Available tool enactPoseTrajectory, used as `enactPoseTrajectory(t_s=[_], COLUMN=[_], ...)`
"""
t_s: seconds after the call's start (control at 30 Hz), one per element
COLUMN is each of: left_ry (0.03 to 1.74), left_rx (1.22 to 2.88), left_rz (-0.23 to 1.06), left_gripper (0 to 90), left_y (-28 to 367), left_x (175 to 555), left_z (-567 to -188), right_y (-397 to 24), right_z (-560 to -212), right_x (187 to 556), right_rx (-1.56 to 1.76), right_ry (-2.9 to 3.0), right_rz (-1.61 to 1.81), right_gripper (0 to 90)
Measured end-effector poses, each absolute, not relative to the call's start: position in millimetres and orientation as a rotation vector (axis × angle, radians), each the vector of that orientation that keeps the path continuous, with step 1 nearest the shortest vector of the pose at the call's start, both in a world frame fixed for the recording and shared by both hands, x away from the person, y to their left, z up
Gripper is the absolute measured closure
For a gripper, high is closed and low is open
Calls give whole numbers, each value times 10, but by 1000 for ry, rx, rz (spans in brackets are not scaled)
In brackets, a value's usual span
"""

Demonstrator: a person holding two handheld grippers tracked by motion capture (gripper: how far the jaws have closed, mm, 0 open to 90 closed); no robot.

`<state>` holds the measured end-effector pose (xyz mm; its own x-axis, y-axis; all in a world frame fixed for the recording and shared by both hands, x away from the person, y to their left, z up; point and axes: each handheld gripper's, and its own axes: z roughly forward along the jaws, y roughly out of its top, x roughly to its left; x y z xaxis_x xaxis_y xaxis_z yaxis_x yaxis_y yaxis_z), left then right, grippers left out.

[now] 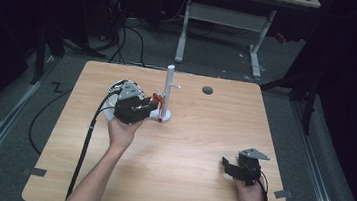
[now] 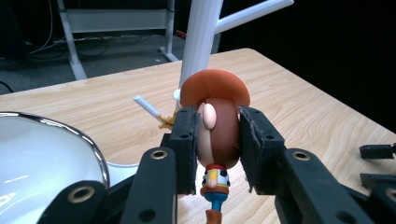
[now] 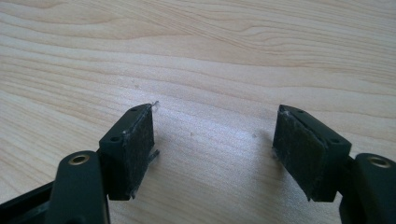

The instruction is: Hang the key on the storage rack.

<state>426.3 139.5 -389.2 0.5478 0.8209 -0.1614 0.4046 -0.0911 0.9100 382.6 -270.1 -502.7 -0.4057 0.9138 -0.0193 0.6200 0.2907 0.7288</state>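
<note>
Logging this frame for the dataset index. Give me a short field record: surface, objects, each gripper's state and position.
surface: wooden table
objects: figurine with orange hat; white stand with pegs; white bowl
left gripper: shut on the figurine's head, beside the stand
right gripper: open, nothing between its jaws, low over bare table near the right front corner
bowl: just left of the left gripper, contents not visible
stand: upright, mid-table toward the far edge
</note>
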Motion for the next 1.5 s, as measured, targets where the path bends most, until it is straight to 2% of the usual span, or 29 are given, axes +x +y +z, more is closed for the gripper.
enactPoseTrajectory(t_s=[0.53, 1.5], left_ry=[1033, 1080], left_rx=[1743, 1782], left_rz=[530, 528], left_gripper=[682, 679], left_y=[1329, 1311], left_x=[4279, 4347], left_z=[-4030, -4255], right_y=[-2701, -2701], right_z=[-5027, -5027], right_x=[3826, 3825], right_rx=[1372, 1371], right_ry=[2129, 2130], right_rz=[905, 905], right_gripper=[295, 296])
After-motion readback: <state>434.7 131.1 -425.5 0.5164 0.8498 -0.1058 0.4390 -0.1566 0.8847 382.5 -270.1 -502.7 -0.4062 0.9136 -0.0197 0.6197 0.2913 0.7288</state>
